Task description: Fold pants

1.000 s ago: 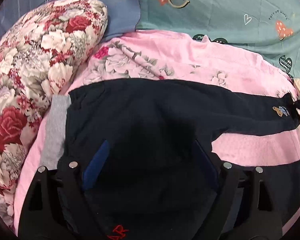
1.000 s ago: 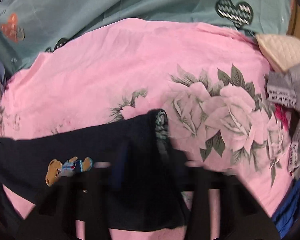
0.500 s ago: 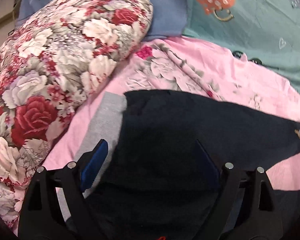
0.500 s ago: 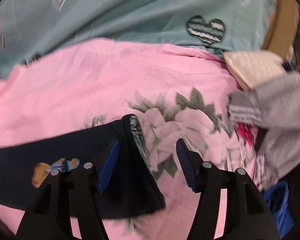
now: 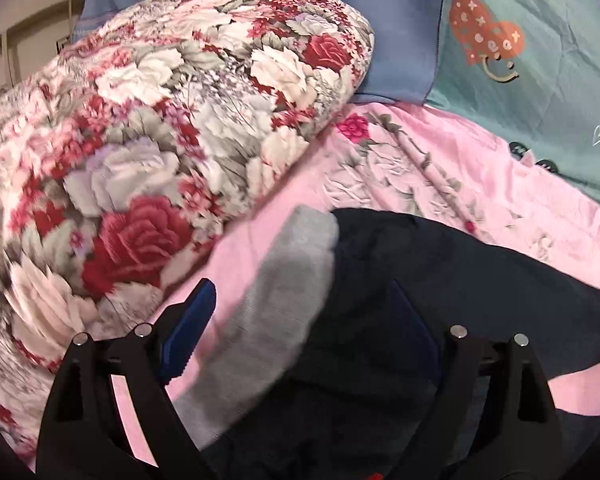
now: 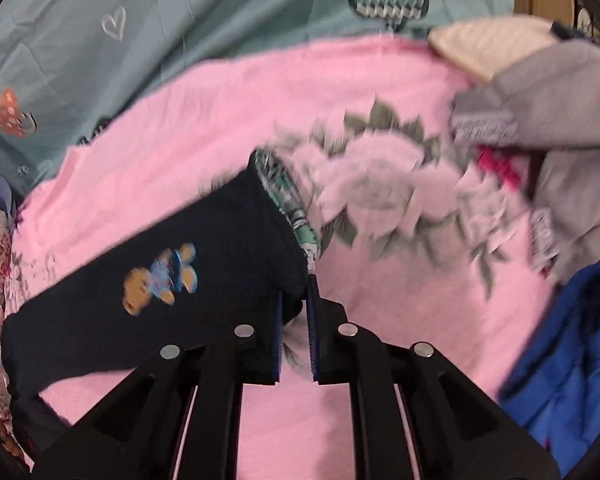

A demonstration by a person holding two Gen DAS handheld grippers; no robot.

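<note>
So over at the left end of the bed, by the big floral quilt [image 5: 160,152], the left gripper [image 5: 300,332] has slid sideways since a second ago. It was sitting square over the dark fabric; now one side hangs over the pink sheet [image 5: 480,184] and the grey waistband [image 5: 292,280] sits in the gap. Its jaws are spread wide, nothing pinched, so that end is let go or not picked up yet.

The navy pants [image 5: 460,280] lie stretched across the pink sheet, waist end by the quilt, leg running toward the right end of the bed.

Bigger news on the right: the right gripper [image 6: 294,328] was spread around the leg cuff [image 6: 288,208] half a second ago, and its jaws have just been closing. Now they're clamped on the corner of the hem, near the little bear patch [image 6: 160,276].

My guess is the cuff is about to get carried over toward the waist for the fold.
</note>
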